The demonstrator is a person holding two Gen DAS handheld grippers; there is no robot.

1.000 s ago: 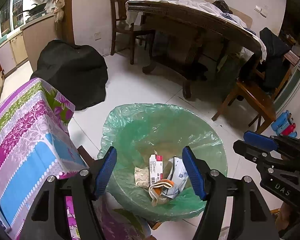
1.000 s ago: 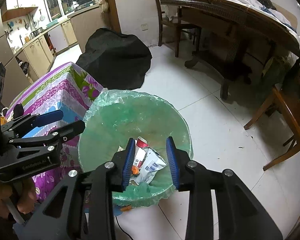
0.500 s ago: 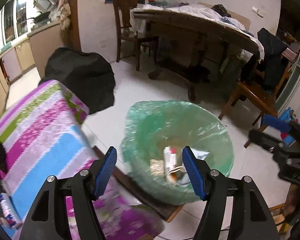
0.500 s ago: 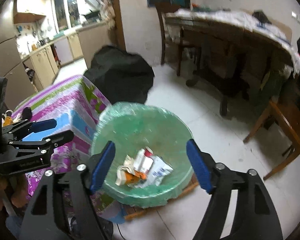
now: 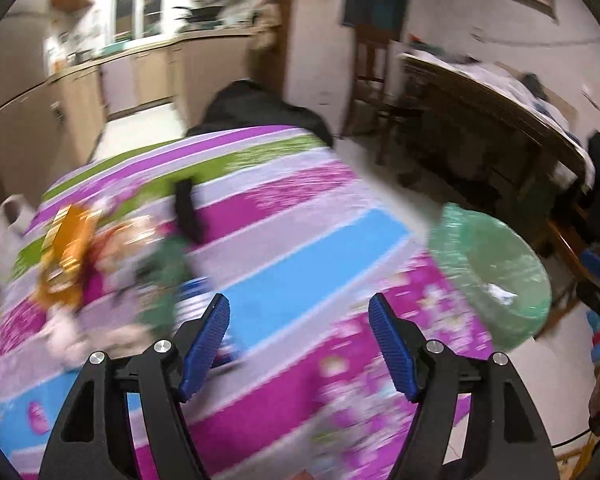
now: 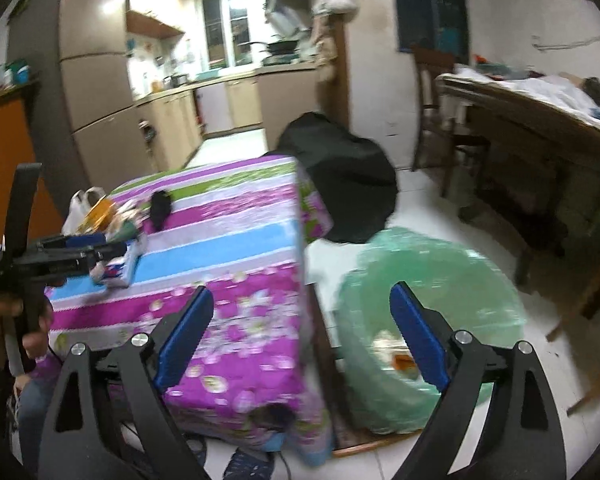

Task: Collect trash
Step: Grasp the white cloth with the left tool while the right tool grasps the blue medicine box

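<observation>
Green plastic-lined round trash bin [image 6: 428,292] on floor beside striped cloth-covered counter [image 5: 300,240] already holds some scraps. Both my grippers, left [image 5: 300,344] & right [image 6: 300,336], fingers spread, empty. Blurry wrapper pile [image 5: 100,264] on counter left to collect.

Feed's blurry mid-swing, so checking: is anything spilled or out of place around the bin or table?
Nothing spilled shows. The green-lined bin stands upright beside the table, trash inside. A jumble of wrappers remains on the table's far left, too blurred to identify.
</observation>
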